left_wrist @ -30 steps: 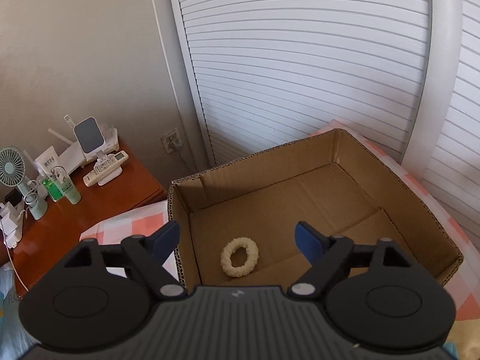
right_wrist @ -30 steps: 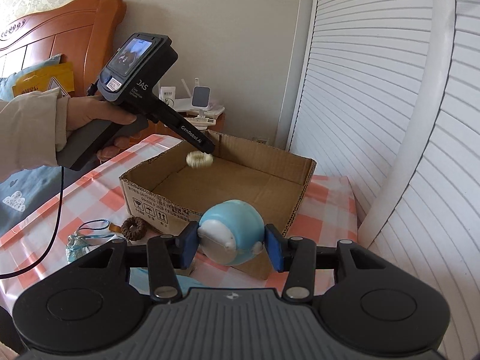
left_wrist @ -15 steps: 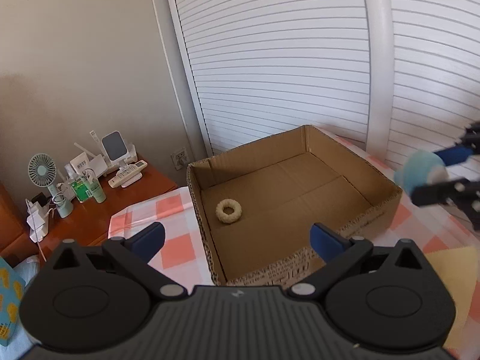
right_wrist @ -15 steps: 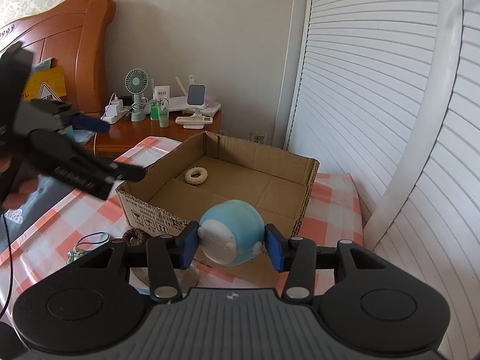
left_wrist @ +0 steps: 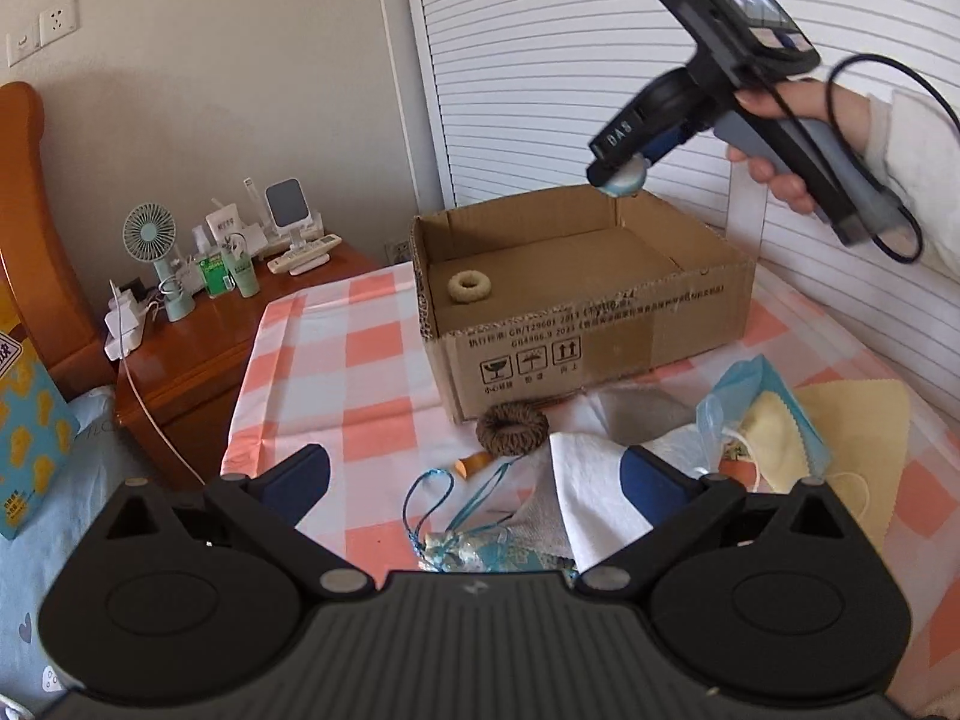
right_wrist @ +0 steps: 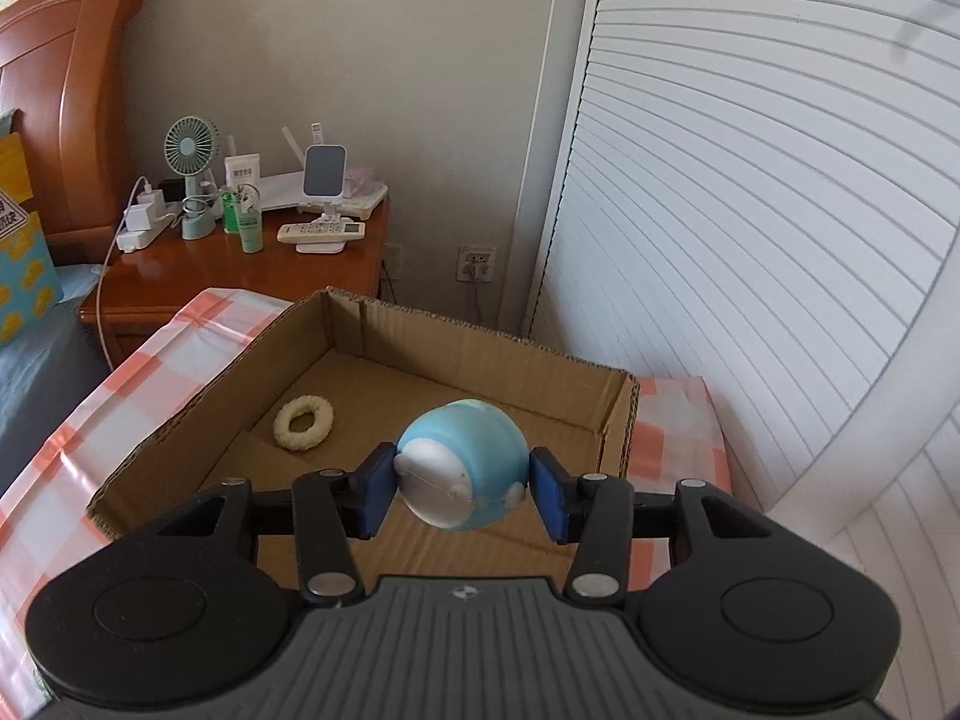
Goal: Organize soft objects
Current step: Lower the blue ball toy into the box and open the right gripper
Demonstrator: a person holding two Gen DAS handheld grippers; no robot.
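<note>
My right gripper (right_wrist: 462,489) is shut on a soft blue and white ball (right_wrist: 459,471) and holds it above the open cardboard box (right_wrist: 618,414). In the left wrist view the right gripper (left_wrist: 624,177) hangs over the box's far edge (left_wrist: 576,195). A cream ring scrunchie (left_wrist: 470,287) lies on the box floor at the left; it also shows in the right wrist view (right_wrist: 303,414). My left gripper (left_wrist: 474,480) is open and empty, above a pile of soft things in front of the box: a brown scrunchie (left_wrist: 512,429), a white cloth (left_wrist: 591,492), a blue pouch with cord (left_wrist: 474,543), a yellow cloth (left_wrist: 852,432).
The box stands on a pink checked tablecloth (left_wrist: 336,372). A wooden nightstand (left_wrist: 198,342) at the left carries a small fan (left_wrist: 150,240), bottles, chargers and a remote. White louvred doors (left_wrist: 540,60) stand behind the box. A bed lies at the far left.
My left gripper has pulled back from over the box to above the pile in front of it. My right gripper has carried the blue ball forward over the box.
</note>
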